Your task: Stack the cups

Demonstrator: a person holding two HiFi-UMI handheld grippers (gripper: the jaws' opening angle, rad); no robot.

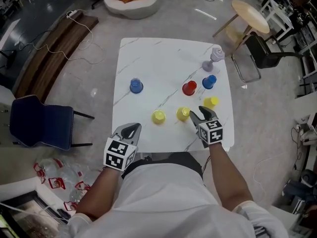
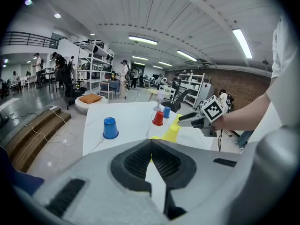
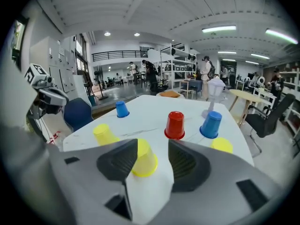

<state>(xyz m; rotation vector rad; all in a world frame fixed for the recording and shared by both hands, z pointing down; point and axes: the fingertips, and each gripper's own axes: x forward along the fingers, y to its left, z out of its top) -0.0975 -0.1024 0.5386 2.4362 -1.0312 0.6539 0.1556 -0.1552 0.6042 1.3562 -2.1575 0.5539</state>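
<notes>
Bench carries six cups, each standing alone. No stack yet, so I'd judge the task barely begun w/ all stacking left.

Right tongs stand wide w/ the middle yellow cup betw. the pads, not squeezed as far as I can tell. That cup sits on the bench near the front edge. Left tongs are narrow, tips together, nothing in them, at the front-left edge.

Others:
- left yellow cup
- right yellow cup
- red cup
- right blue cup
- far blue cup, off alone

Every cup stands mouth down, base up, long axis upright.
</notes>
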